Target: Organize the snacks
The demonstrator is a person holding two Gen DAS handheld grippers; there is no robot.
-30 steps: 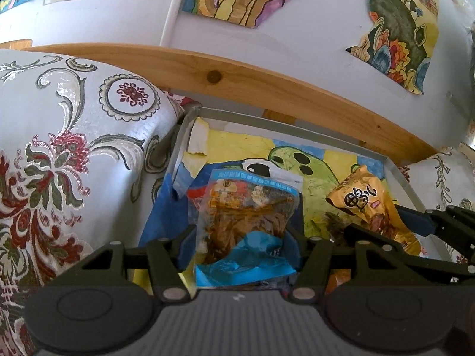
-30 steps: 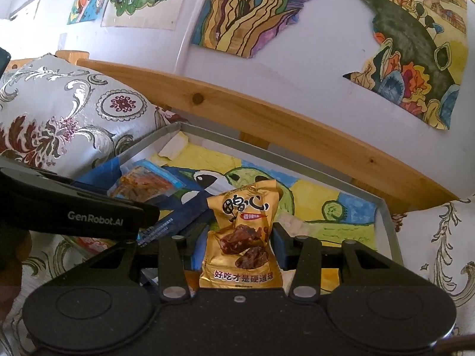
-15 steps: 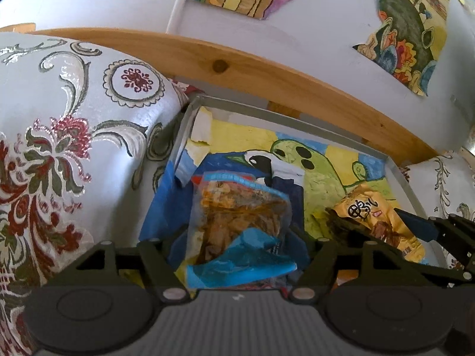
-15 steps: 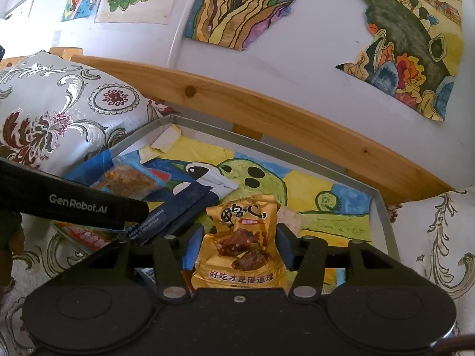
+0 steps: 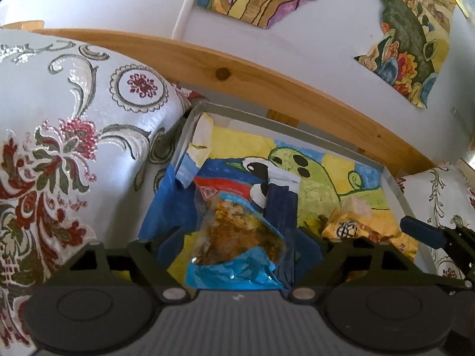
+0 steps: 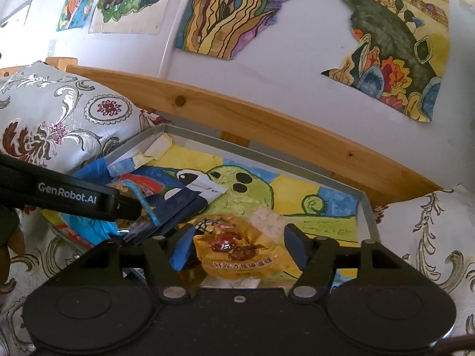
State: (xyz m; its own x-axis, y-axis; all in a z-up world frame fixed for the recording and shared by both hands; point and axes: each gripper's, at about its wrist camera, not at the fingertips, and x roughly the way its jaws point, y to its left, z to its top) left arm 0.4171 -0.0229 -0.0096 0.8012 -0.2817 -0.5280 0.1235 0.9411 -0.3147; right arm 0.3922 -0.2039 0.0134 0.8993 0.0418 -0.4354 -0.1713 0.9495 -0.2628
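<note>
gold snack pack (image 6: 246, 255), blue-and-clear snack bag (image 5: 237, 249), floral cushion (image 5: 59, 148).

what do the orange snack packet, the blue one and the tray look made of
Orange packet: glossy plastic or foil film; it creases and glints. Blue packet: thin plastic film with a clear window showing the food. Tray: thin grey wall, likely sheet metal, perhaps painted; hard to confirm.
</note>
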